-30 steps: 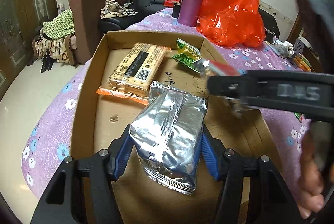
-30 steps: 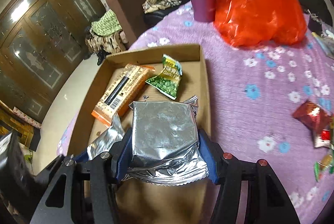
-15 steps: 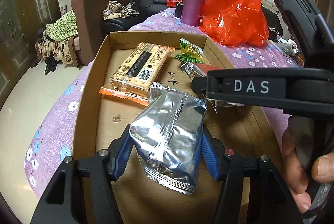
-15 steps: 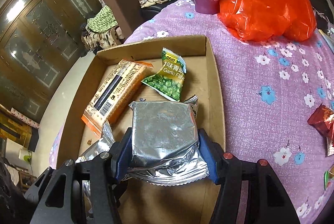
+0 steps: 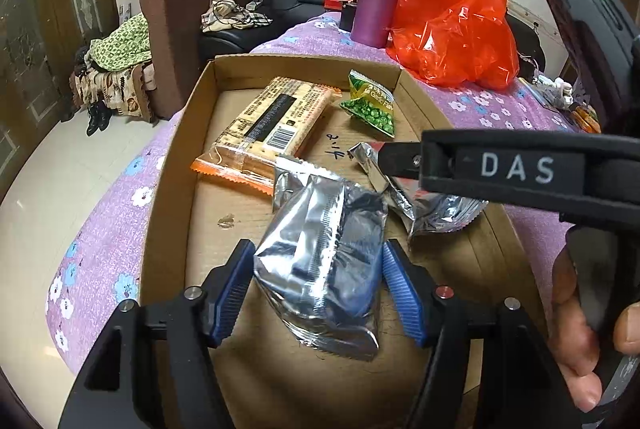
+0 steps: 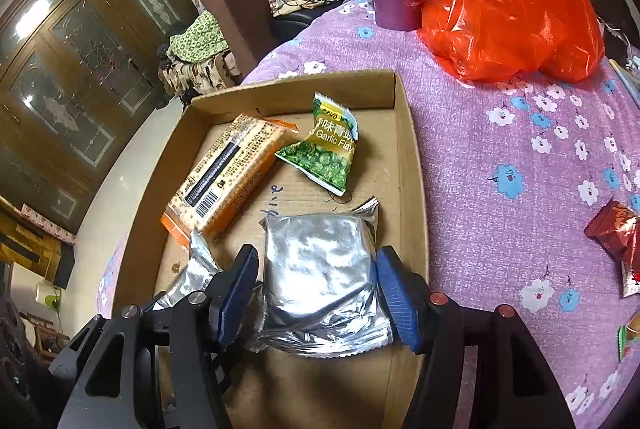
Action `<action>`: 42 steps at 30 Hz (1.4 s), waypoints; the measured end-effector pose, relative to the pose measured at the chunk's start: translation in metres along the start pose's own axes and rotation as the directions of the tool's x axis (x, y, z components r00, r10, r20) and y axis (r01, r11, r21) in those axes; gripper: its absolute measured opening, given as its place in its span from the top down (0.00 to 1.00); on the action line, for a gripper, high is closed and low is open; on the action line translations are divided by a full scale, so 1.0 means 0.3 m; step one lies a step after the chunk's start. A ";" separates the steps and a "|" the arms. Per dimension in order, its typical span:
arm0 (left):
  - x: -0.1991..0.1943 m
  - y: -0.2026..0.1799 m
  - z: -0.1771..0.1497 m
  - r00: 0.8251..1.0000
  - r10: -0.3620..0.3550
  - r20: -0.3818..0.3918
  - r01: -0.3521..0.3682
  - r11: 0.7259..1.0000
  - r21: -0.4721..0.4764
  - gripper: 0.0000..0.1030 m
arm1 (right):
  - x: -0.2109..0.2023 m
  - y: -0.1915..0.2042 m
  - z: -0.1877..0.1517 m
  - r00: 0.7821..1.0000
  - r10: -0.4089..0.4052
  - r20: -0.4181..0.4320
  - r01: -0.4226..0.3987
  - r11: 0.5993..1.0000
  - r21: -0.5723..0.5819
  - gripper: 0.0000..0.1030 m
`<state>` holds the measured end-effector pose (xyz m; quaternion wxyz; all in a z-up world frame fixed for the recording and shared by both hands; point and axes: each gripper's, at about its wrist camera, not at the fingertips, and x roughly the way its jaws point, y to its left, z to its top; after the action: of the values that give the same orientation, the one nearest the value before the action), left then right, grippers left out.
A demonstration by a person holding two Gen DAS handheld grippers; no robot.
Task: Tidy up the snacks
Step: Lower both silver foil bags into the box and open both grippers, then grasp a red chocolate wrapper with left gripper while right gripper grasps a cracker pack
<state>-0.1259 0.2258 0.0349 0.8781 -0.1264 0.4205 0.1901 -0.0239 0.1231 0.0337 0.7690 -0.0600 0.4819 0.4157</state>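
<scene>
Cardboard tray point(image 6: 404, 133) holds perhaps four snacks: two silver packets point(image 5: 324, 261) gripper-held.

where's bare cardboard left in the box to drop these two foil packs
Bare floor runs along the cardboard box left wall, below the orange cracker pack. The far end is crowded by that pack and the green pea bag.

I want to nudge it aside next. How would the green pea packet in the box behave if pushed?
The green pea packet looks small and thin, so probably light and easy to slide on the cardboard box. Its crinkled film suggests it is floppy and may buckle. It lies flat, so rolling seems unlikely.
</scene>
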 end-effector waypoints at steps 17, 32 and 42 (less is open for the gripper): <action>-0.085 -0.099 0.019 0.997 -0.042 0.066 0.039 0.998 0.043 0.35 | -0.230 -0.149 -0.046 0.992 0.040 0.120 -0.053 0.994 0.101 0.36; -0.146 -0.419 0.042 0.988 -0.130 0.078 0.110 0.970 0.217 0.35 | -0.523 -0.634 -0.152 0.960 -0.069 0.271 -0.028 0.941 0.338 0.36; -0.093 -0.580 0.079 0.972 -0.234 -0.029 0.234 0.941 0.245 0.35 | -0.617 -1.089 -0.168 0.935 -0.238 0.264 0.084 0.870 0.485 0.30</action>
<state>-0.0490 0.0725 0.0823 0.9034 -0.0651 0.4227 0.0309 0.1340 -0.2208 0.0527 0.8600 0.1532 0.4315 0.2253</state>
